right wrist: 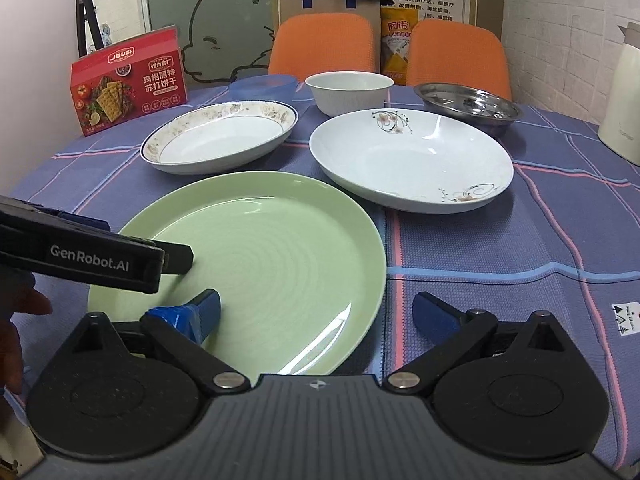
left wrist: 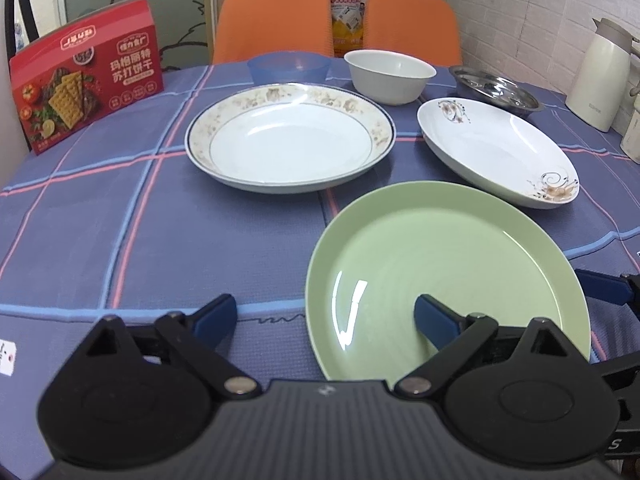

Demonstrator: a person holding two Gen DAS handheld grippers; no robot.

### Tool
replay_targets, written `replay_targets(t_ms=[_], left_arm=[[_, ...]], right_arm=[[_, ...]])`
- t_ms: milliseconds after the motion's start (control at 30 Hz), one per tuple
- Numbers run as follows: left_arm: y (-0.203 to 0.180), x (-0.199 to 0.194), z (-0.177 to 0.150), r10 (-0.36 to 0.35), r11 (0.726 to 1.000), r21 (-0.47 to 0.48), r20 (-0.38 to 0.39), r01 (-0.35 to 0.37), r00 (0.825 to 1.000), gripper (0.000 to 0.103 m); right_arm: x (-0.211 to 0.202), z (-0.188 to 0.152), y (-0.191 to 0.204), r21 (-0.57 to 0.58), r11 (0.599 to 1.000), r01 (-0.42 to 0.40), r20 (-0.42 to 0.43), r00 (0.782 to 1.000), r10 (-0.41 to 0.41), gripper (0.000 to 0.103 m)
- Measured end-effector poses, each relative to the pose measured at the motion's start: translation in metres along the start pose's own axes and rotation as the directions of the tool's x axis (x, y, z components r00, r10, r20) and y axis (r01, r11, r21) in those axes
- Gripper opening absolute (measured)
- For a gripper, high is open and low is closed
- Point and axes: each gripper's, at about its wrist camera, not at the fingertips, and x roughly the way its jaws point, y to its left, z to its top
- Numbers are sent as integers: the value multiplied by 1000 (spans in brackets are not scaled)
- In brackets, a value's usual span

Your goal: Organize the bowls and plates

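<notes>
A green plate [left wrist: 440, 276] lies nearest on the blue checked tablecloth; it also shows in the right wrist view [right wrist: 272, 256]. My left gripper [left wrist: 324, 320] is open, its right finger over the plate's near part. My right gripper [right wrist: 316, 312] is open, its left finger over the plate, its right finger over the cloth. Behind lie a floral-rimmed white plate [left wrist: 290, 136] [right wrist: 220, 136] and a white plate with flower motifs [left wrist: 496, 152] [right wrist: 412, 160]. Further back stand a white bowl [left wrist: 390, 76] [right wrist: 348, 92], a blue plastic bowl [left wrist: 288, 66] [right wrist: 262, 86] and a steel dish [left wrist: 496, 88] [right wrist: 468, 106].
A red cracker box [left wrist: 86, 84] [right wrist: 128, 80] stands at the back left. A white kettle [left wrist: 600, 76] [right wrist: 624, 100] stands at the right by the brick wall. Two orange chairs [left wrist: 276, 20] [right wrist: 324, 40] stand behind the table. The left gripper's body [right wrist: 80, 256] crosses the right wrist view.
</notes>
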Motion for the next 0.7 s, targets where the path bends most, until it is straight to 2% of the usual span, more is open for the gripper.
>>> replay_targets(t_ms=[67,167,233,300,400,533,700], left_arm=[[1,0,0,-8,1000,-2,4,8,1000,93],[-1,-4,-2,-33,999,13,26,33,999,77],[-5,-8,-3,-57,998,17,40,56,998,53],[-8,-9,-3,-48,999,7,40,47,998,52],[-5,-11,-1,-61,998,-28,24,62,998,40],[11,-24,1,-65,994,-86,39,68,997,40],[31,-31,-6,-8,993,-117,31,12,999,40]], right_arm=[[2,0,1,-9,1000,-12,7,1000,12,88],[2,1,4,-24,999,-29,11,1000,29,84],[0,1,9,-30,999,-33,8,999,33,80],[0,1,13,-24,999,-29,11,1000,29,78],[-3,3,15,6,1000,-16,16,1000,16,78],[-14,9,28,-13,1000,-10,59,998,11,78],[-8,12,46,-15,998,-61,62,996,62,78]])
